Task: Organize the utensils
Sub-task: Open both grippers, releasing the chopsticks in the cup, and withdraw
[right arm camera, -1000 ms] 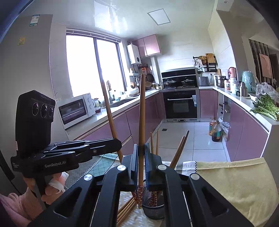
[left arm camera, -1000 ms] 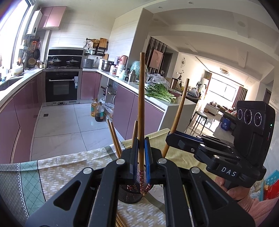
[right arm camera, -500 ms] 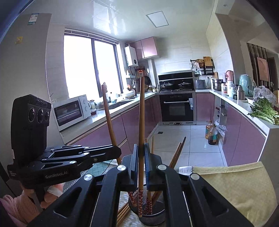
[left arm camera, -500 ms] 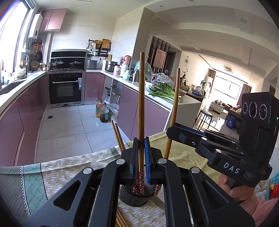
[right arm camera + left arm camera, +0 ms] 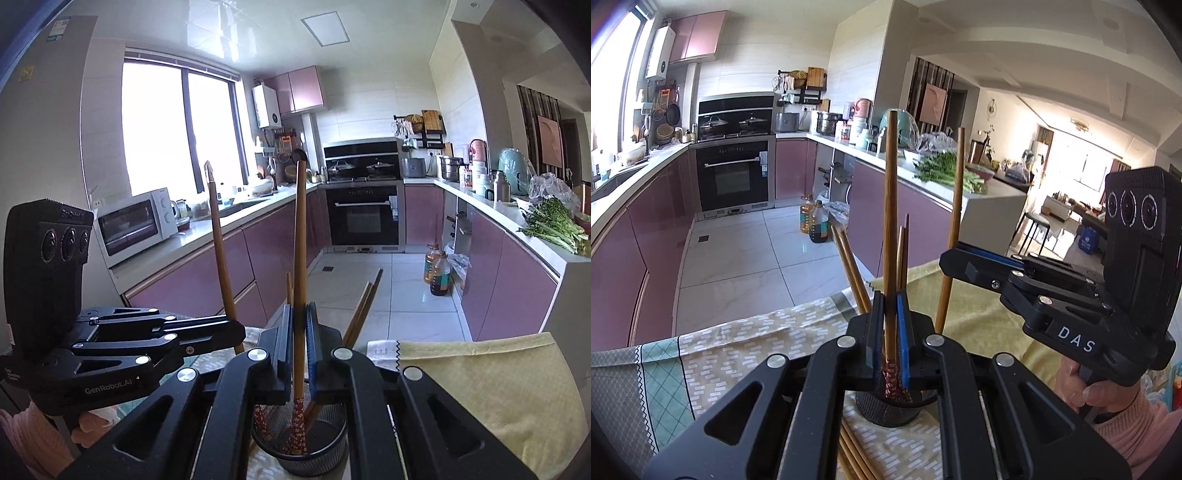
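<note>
In the left wrist view my left gripper (image 5: 889, 325) is shut on an upright wooden chopstick (image 5: 889, 221). Its red patterned end dips into the black mesh holder (image 5: 886, 408) just below. My right gripper (image 5: 960, 258) reaches in from the right, shut on a second chopstick (image 5: 951, 229) over the same holder. In the right wrist view the right gripper (image 5: 299, 332) pinches its chopstick (image 5: 300, 240), whose patterned tip is inside the holder (image 5: 299, 456). The left gripper (image 5: 236, 332) holds the other chopstick (image 5: 219, 240) at the left. Several more chopsticks (image 5: 364, 306) lean in the holder.
Loose chopsticks (image 5: 853, 454) lie on the patterned tablecloth (image 5: 738, 350) in front of the holder. A yellow cloth (image 5: 480, 387) covers the table's right side. The table's far edge drops to the tiled kitchen floor, where oil bottles (image 5: 814, 221) stand by purple cabinets.
Both grippers have sunk toward the holder with their chopsticks. The patterned tips now reach down into it. The right gripper's chopstick has swung from a slant to nearly upright.
</note>
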The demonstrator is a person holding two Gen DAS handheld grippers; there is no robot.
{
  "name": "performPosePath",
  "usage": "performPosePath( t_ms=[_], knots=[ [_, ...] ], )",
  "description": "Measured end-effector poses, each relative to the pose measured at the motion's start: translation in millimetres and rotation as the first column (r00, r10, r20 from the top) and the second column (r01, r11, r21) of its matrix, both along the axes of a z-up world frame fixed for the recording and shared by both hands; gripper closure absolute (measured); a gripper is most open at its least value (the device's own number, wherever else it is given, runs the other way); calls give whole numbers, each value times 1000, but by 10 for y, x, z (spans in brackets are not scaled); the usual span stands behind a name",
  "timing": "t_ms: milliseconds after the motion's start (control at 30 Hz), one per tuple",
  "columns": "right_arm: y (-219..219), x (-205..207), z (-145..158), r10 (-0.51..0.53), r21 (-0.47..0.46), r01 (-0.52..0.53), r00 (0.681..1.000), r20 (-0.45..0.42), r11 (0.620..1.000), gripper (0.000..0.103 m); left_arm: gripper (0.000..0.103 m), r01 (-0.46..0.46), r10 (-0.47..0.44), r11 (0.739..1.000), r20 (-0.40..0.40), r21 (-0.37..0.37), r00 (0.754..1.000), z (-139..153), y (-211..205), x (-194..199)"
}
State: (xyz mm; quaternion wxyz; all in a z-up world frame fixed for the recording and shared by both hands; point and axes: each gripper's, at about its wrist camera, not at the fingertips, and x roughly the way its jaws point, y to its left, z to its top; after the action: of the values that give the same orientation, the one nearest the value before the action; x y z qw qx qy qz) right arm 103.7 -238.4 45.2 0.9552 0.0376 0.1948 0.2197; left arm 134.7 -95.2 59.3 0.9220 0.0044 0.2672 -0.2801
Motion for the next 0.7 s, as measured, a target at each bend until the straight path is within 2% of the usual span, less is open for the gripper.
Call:
performPosePath(
  t_ms=[267,400,700],
  knots=[
    [56,174,-300,-3,-76,-7,991,-130,997,97,95,29,-22,998,-106,64,994,-259,-58,182],
    [48,235,-431,-7,-75,-6,984,-177,997,97,95,19,-8,997,-143,74,990,-384,-51,283],
    [-28,230,-481,-18,-50,8,980,-197,999,96,90,-14,20,999,-163,38,986,-495,97,318]
  ],
)
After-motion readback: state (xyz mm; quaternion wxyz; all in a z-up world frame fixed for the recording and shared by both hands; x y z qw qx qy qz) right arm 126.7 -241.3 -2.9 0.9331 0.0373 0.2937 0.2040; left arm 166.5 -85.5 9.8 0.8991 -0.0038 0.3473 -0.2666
